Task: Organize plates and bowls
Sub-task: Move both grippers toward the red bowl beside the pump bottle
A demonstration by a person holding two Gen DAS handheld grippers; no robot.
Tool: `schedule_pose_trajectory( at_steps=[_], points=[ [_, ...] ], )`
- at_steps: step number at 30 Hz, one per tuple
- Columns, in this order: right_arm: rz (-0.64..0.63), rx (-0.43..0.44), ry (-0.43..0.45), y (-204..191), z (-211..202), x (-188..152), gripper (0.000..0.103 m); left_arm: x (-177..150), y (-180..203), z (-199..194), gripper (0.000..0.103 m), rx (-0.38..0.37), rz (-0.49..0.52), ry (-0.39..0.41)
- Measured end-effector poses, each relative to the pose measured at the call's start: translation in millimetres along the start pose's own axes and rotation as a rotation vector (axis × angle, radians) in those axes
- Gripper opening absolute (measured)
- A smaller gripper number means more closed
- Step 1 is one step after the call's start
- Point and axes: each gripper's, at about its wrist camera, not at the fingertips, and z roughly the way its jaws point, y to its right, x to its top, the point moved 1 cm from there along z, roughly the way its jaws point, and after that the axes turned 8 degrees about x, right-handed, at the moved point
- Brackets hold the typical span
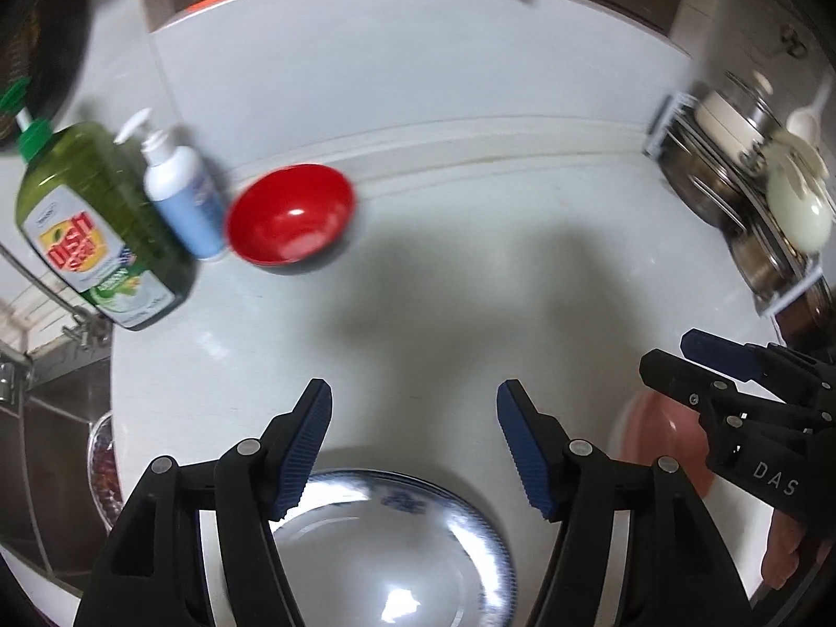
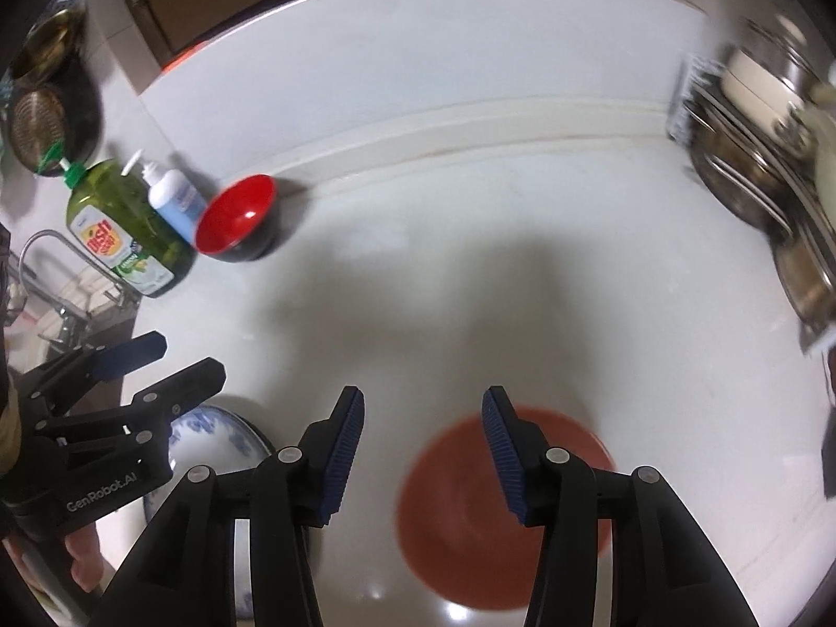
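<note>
A: Item: left claw [image 1: 414,441], spread, empty, above the blue-patterned plate [image 1: 392,548]. Right claw [image 2: 422,449], spread, empty, above the red-brown plate [image 2: 501,512]. Red bowl [image 1: 292,214] near the detergent bottle [image 1: 99,230].

B: Hazard: bottle may be toppled if the bowl is approached carelessly. Orientation: bowl mouth tilted up; plates flat on the surface [image 1: 470,240]; no long axis.

Two wrist views, angled steeply down, close above the white surface [image 1: 418,271].
Shared: red bowl [image 1: 292,214], green bottle [image 2: 125,224], back wall.
</note>
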Motion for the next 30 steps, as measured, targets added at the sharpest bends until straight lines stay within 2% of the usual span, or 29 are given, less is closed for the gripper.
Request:
schedule_pose_trajectory(
  at_steps=[15,23,30],
  points=[
    [-0.125,0.061,-0.018,-50.6,50.7,71.1,0.048,30.0,-86.1,22.3,0.065,0.119,-0.145,0.020],
    [-0.172,0.075,-0.041,-72.9,77.8,104.8,0.048,48.9,-116.1,43.0,0.065,0.140,-0.217,0.007],
    [-0.189,0.135,-0.075,-91.3,113.8,133.5,0.048,69.5,-133.4,70.4,0.064,0.210,-0.255,0.010]
  ],
)
